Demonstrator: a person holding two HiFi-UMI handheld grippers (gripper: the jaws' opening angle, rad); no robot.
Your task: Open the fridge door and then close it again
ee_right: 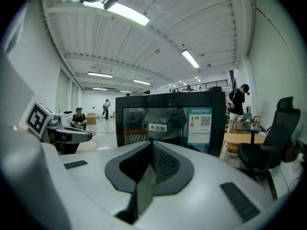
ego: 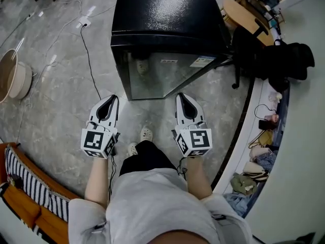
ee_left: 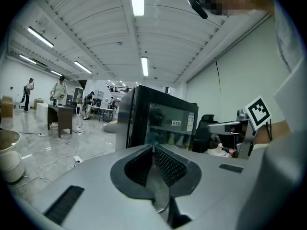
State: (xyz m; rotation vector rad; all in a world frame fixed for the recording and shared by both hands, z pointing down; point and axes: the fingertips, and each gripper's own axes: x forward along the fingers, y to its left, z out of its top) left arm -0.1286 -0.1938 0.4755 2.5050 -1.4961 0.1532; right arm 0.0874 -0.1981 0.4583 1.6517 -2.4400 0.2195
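The fridge [ego: 162,14] is a small black cabinet on the floor straight ahead of the person. Its glass door [ego: 167,75] faces them and is shut. The door is probably stiff and fairly heavy, its pane slick and breakable, so the black frame edge is the place to hook. No handle shows, and I cannot tell the hinge side. Behind the glass sit shelves and a pale item [ego: 142,65] I cannot identify. The left gripper [ego: 109,99] and right gripper [ego: 182,97] hang near the door without touching it, jaws pressed together on nothing. A tan basin [ego: 15,75] stands far left, and nothing shows in it.
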